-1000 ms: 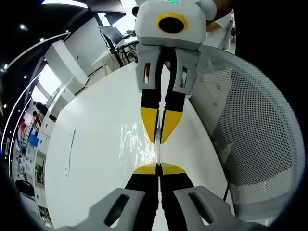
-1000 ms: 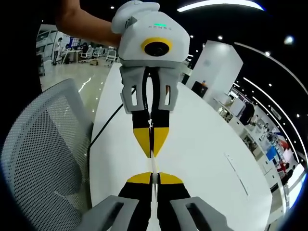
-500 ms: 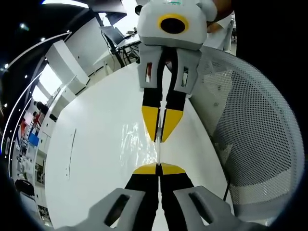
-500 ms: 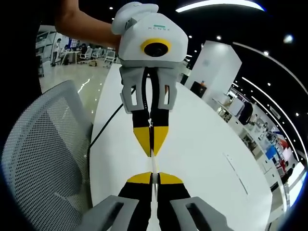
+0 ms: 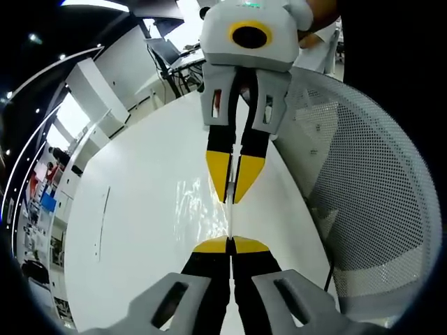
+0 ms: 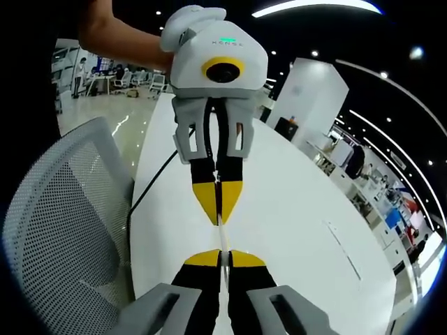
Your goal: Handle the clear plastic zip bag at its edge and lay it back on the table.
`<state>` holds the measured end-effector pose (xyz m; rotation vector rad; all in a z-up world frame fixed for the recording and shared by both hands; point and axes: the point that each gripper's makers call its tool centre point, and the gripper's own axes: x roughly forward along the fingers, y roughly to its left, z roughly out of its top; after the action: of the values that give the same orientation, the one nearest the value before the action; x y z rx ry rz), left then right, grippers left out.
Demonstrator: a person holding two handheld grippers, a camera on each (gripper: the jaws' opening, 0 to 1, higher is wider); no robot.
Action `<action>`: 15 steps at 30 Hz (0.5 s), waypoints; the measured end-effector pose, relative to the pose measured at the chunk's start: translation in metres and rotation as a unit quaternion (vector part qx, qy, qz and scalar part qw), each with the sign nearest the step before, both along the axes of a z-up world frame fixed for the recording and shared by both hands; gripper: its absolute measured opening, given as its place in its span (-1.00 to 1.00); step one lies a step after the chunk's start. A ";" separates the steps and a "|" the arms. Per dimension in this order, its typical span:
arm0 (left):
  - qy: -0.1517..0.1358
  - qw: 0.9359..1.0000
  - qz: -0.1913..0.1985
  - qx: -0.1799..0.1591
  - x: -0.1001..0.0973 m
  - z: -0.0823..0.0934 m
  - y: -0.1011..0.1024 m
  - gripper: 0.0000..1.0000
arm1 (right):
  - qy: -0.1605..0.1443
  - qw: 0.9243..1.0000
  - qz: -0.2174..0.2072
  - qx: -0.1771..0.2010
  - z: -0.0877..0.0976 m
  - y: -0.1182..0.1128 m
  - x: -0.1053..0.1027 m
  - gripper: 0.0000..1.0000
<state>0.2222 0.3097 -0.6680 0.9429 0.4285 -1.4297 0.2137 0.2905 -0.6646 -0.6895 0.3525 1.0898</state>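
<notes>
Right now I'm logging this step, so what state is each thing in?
zip bag: pinched at its edge between both grippers, hanging above the table
left gripper: shut on the bag's edge
right gripper: shut on the same edge, facing the left gripper
table: white, bare under the bag
mesh chair: unoccupied, beside the table

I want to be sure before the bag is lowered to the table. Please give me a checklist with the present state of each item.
1. Left tongs shut on the zip bag edge: ok, the yellow tips meet on the thin edge.
2. Right tongs shut on the same edge: ok.
3. Edge stretched between both tongs: ok, it runs straight from one to the other.
4. Bag hanging free above the table: cannot tell, the clear film is hard to separate from the white top.
5. Landing spot free: ok, only bare white surface beneath.
6. Mesh chair apart from the tongs: ok.
</notes>
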 end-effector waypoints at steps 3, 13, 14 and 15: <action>0.000 1.000 0.001 0.000 0.000 0.000 0.000 -1.00 | 0.000 1.000 -0.001 0.000 0.000 -0.001 0.000 -1.00; 0.000 1.000 0.003 -0.002 -0.002 0.001 0.000 -1.00 | 0.000 1.000 -0.004 0.002 0.001 -0.004 -0.003 -1.00; 0.000 1.000 0.003 -0.001 -0.002 0.001 0.000 -1.00 | 0.000 1.000 -0.004 0.003 0.001 -0.004 -0.003 -1.00; 0.000 1.000 0.003 -0.001 -0.002 0.001 0.000 -1.00 | 0.001 1.000 -0.004 0.003 0.001 -0.004 -0.003 -1.00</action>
<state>0.2200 0.3102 -0.6670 0.9391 0.4293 -1.4245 0.2109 0.2863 -0.6638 -0.6810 0.3523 1.0835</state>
